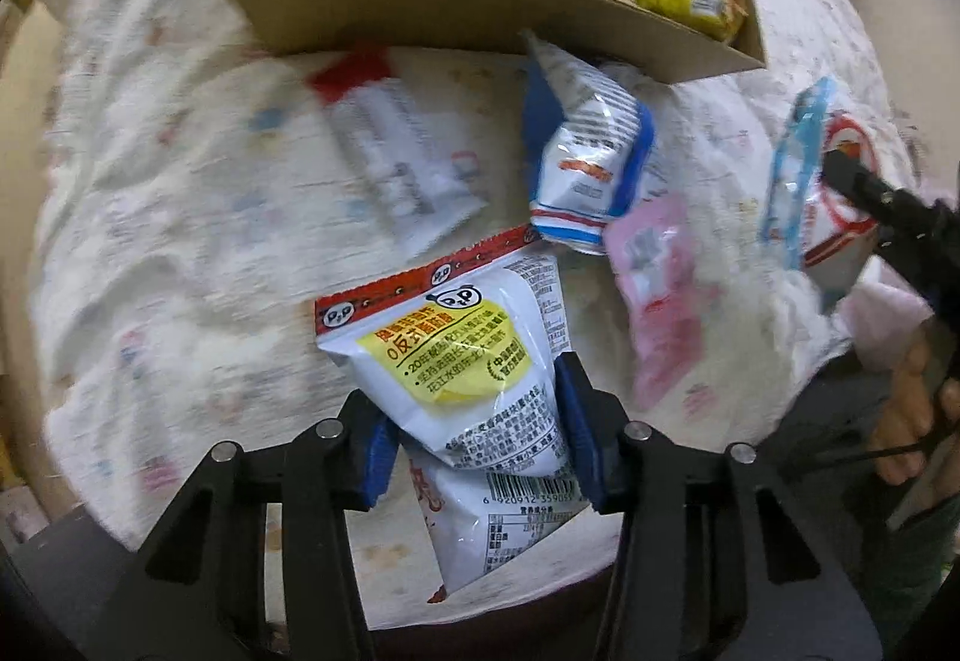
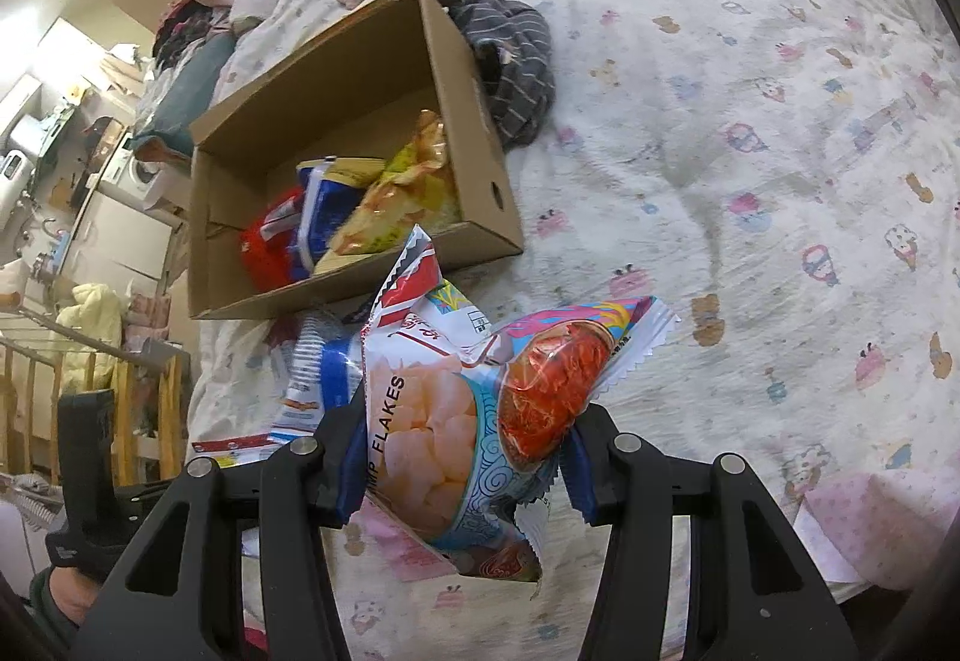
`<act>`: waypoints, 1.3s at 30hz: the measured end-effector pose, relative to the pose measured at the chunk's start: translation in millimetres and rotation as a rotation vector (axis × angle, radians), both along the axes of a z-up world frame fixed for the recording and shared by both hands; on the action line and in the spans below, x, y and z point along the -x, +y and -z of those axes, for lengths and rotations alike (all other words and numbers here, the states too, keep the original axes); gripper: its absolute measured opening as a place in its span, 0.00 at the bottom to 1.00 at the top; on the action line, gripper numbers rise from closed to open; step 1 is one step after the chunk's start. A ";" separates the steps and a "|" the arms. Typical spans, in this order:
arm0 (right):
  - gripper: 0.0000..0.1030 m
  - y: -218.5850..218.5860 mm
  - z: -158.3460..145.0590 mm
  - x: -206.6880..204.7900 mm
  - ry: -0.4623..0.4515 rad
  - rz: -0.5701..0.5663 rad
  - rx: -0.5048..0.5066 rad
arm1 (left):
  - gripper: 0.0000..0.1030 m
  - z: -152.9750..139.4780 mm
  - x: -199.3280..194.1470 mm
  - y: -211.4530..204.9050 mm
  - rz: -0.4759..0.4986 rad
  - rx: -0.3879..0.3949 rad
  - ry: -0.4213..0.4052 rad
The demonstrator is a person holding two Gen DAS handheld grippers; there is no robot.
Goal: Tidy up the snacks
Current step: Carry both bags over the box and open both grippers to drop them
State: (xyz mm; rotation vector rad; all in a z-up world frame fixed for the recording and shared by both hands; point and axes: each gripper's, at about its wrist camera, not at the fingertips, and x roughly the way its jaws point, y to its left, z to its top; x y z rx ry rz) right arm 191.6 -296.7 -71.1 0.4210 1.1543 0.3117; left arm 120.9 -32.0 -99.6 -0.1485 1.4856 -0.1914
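Tongs both loaded, left gripper [image 1: 474, 421] pinching the white panda packet [image 1: 474, 361], right gripper [image 2: 462, 457] clamping the shrimp flakes bag [image 2: 444, 421], whose slick film could slip short of the cardboard box [image 2: 480, 181].

Motion-blurred red-topped packet [image 1: 399, 154] on bedsheet [image 1: 180, 181]

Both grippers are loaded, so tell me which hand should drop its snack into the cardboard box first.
Left, probably. The left gripper holds the white panda packet facing the cardboard box across a short stretch of bedsheet. The right gripper, clamping the shrimp flakes bag, sees the box farther off and to one side.
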 end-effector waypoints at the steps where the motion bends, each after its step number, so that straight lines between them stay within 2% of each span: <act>1: 0.52 0.7 -1.6 0.7 -0.004 -0.003 -0.003 | 0.42 -5.7 -3.6 6.5 -0.011 -0.020 -0.013; 6: 0.52 3.8 -15.2 4.6 -0.038 -0.019 -0.033 | 0.42 -41.6 -7.7 44.4 -0.123 -0.014 -0.104; 10: 0.52 10.6 -29.1 4.2 -0.085 -0.040 -0.045 | 0.42 -79.1 -19.2 61.6 -0.167 -0.037 -0.204; 14: 0.52 13.6 -42.2 -3.7 -0.121 -0.047 -0.077 | 0.43 -102.5 -36.2 75.7 -0.211 -0.010 -0.263; 16: 0.53 15.2 -50.4 -10.5 -0.144 -0.049 -0.089 | 0.43 -117.0 -42.3 79.6 -0.243 0.007 -0.343; 19: 0.53 20.4 -62.2 -24.1 -0.186 -0.055 -0.084 | 0.43 -132.0 -56.7 72.3 -0.227 0.004 -0.436; 22: 0.53 25.9 -68.3 -39.0 -0.218 -0.062 -0.093 | 0.43 -136.8 -72.5 68.7 -0.206 0.012 -0.454; 26: 0.53 38.3 -66.6 -51.4 -0.222 -0.079 -0.103 | 0.43 -134.3 -95.7 61.7 -0.176 -0.016 -0.465; 28: 0.53 45.1 -67.0 -60.4 -0.227 -0.090 -0.090 | 0.43 -129.6 -107.0 58.4 -0.154 -0.018 -0.468; 34: 0.53 64.7 -69.9 -93.9 -0.264 -0.127 -0.055 | 0.43 -110.5 -139.8 55.6 -0.119 0.058 -0.471; 36: 0.53 72.0 -68.5 -105.5 -0.276 -0.144 -0.033 | 0.43 -105.0 -142.2 53.9 -0.104 0.054 -0.488; 39: 0.53 79.5 -65.9 -122.0 -0.289 -0.147 0.003 | 0.43 -90.4 -146.8 53.5 -0.099 0.044 -0.469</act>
